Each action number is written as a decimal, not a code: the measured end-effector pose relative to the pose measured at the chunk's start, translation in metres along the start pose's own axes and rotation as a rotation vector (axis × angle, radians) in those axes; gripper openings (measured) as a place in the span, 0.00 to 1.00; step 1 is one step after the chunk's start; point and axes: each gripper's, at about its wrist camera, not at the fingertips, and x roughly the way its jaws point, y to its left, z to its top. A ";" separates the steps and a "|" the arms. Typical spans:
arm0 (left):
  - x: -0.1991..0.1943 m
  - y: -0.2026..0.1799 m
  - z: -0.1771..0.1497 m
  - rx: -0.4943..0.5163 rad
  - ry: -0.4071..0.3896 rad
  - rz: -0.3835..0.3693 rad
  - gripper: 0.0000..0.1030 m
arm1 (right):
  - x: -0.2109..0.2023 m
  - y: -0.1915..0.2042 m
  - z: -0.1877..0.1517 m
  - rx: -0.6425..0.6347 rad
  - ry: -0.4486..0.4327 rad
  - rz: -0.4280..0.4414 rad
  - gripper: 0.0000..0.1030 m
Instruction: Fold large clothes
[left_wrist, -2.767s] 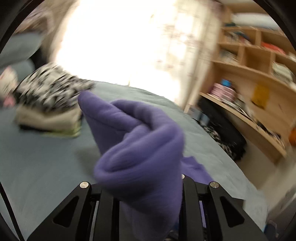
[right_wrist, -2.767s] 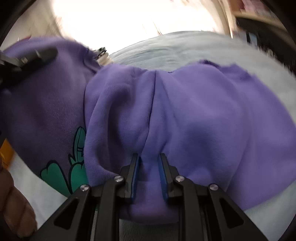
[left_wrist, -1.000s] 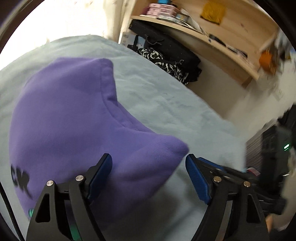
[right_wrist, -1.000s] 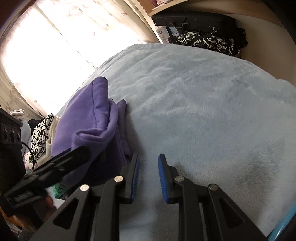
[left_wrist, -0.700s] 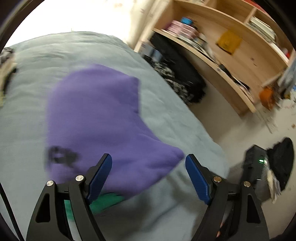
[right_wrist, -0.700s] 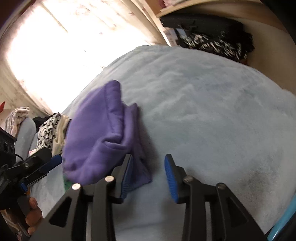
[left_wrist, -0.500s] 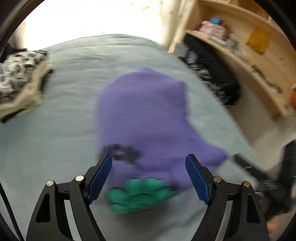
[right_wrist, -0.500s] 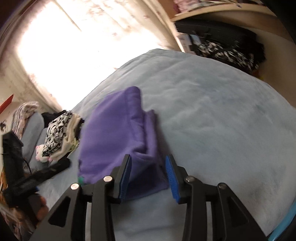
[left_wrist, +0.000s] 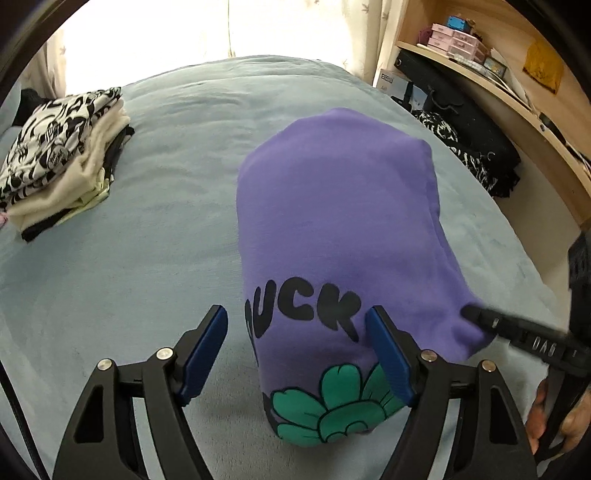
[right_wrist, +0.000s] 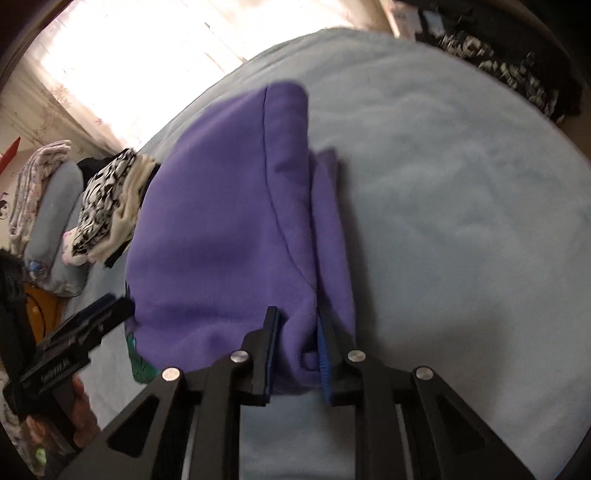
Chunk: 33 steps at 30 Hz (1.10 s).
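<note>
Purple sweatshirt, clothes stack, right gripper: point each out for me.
Purple sweatshirt (left_wrist: 340, 221): left wrist view, plain upper panel.
Clothes stack (left_wrist: 62, 147): left wrist view, patterned top garment.
Right gripper (right_wrist: 295, 347): right wrist view, between fingertips, closing on sweatshirt corner.

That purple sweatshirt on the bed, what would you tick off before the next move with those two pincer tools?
1. Right gripper has hold of the purple sweatshirt: ok, jaws closing with a fold of its corner between the pads.
2. Left gripper has a hold: not ok, jaws wide, closing, astride the printed end, pads clear of the cloth.
3. Sweatshirt lies folded and flat on the light blue blanket: ok.
4. Layers line up: not ok, an under layer sticks out along one side in the right wrist view.
5. Stack of folded clothes stands apart from the sweatshirt: ok.
</note>
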 end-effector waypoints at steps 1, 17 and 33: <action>0.000 0.004 0.001 -0.012 -0.002 -0.005 0.69 | 0.000 0.004 -0.004 -0.009 -0.007 0.021 0.17; 0.020 0.020 -0.018 -0.067 -0.036 -0.145 0.65 | 0.034 -0.019 -0.039 0.059 -0.012 0.018 0.15; 0.005 0.032 0.026 -0.051 -0.059 -0.184 0.66 | -0.003 0.009 0.010 -0.048 -0.074 0.064 0.53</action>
